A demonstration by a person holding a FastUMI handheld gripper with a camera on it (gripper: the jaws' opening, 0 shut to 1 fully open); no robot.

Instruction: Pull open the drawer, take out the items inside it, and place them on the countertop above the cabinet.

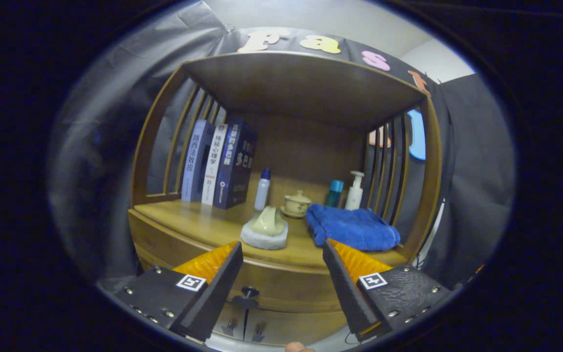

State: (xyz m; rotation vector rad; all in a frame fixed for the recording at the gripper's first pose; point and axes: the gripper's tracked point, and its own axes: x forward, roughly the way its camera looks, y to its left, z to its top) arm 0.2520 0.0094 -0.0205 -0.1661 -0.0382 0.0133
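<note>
Now the gripper (281, 254) is held with its fingers spread wide and empty, the drawer (281, 288) is seen shut below the worktop (203, 227), and its knob (249, 292) is found low between the fingers, slightly nearer the left one.

Cloth-walled booth, homely wooden cabinet (281, 274)

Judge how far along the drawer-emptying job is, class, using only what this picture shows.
The drawer front sits flush with the cabinet, its knob between the fingers of the gripper, which is open and holds nothing. A blue towel, a pale dish on a white pad, bottles and a lidded cup already lie on the countertop. This fits either a drawer awaiting pulling or one emptied and closed.
</note>
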